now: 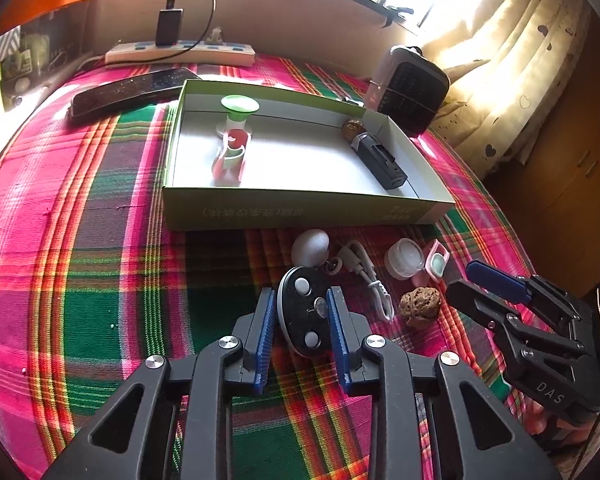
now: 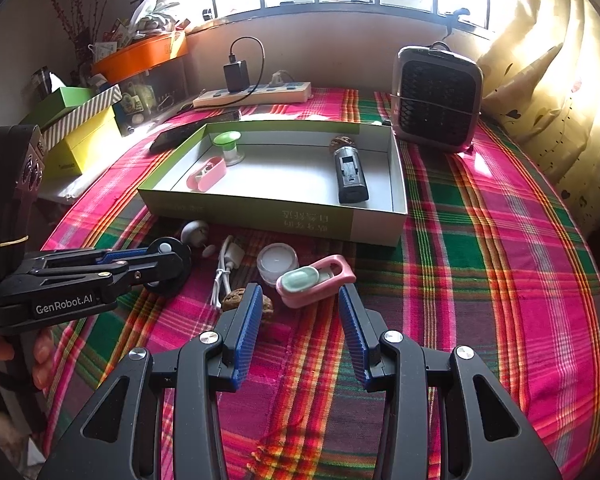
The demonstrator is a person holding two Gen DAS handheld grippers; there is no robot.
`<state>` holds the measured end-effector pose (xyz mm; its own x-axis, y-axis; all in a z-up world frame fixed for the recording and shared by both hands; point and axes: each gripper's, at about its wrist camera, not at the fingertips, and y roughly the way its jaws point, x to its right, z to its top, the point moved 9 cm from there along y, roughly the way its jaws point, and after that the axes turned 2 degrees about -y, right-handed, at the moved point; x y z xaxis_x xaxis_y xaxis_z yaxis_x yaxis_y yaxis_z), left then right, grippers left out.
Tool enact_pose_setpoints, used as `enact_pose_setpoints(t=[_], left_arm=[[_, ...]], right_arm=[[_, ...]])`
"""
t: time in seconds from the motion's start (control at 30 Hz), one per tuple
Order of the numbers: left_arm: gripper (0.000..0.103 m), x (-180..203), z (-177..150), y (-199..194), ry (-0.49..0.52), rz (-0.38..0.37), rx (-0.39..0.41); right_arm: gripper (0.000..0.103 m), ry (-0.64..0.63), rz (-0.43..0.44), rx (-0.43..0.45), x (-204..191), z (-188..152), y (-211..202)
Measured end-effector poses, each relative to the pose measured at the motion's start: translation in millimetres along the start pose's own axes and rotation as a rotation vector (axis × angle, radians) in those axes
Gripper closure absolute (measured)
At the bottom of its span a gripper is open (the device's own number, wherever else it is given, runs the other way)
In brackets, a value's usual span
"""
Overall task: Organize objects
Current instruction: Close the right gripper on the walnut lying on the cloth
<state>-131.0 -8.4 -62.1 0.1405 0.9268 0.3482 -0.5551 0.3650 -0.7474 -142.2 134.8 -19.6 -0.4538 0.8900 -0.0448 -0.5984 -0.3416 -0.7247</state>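
Note:
My left gripper (image 1: 302,300) is shut on a black oval device (image 1: 304,314) with white buttons, low over the plaid cloth; it also shows in the right wrist view (image 2: 168,258). My right gripper (image 2: 298,300) is open and empty, just short of a pink case with a mint lid (image 2: 316,280). A green cardboard box (image 1: 300,208) lies beyond, holding a pink case (image 1: 230,158), a green-topped timer (image 1: 238,114), a black battery (image 1: 378,158) and a walnut (image 1: 352,128). Loose in front of the box: a white egg-shaped thing (image 1: 310,248), a white cable (image 1: 374,280), a small white jar (image 1: 404,258), a walnut (image 1: 420,304).
A small heater (image 2: 438,100) stands at the back right, a power strip with a charger (image 2: 252,94) along the back wall, a dark remote (image 1: 128,90) left of the box. Stacked boxes (image 2: 80,136) stand at the left edge. A curtain (image 2: 560,80) hangs on the right.

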Motion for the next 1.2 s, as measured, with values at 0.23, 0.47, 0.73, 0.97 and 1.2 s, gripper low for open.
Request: enact_pose_setpoints(t=[0.23, 0.47, 0.73, 0.97, 1.2], left_arm=[[0.079, -15.6, -3.8, -8.7, -0.025, 0.016, 0.011], [0.079, -17.8, -4.4, -9.5, -0.024, 0.009, 0.013], [0.078, -17.7, -4.6, -9.3, -0.024, 0.001, 0.015], [0.078, -17.8, -3.9, -8.7, -0.02, 0.006, 0.017], [0.078, -17.6, -2.2, -8.0, -0.02, 0.009, 0.019]], right_arm=[[0.062, -0.017, 0.045, -0.013, -16.5, -3.1, 5.2], [0.062, -0.028, 0.065, -0.023, -26.3, -4.5, 10.0], [0.062, -0.028, 0.079, -0.035, -30.2, -6.0, 16.6], [0.062, -0.021, 0.094, -0.059, -31.3, -10.9, 22.9], [0.062, -0.014, 0.101, -0.068, -30.8, -12.1, 24.1]])
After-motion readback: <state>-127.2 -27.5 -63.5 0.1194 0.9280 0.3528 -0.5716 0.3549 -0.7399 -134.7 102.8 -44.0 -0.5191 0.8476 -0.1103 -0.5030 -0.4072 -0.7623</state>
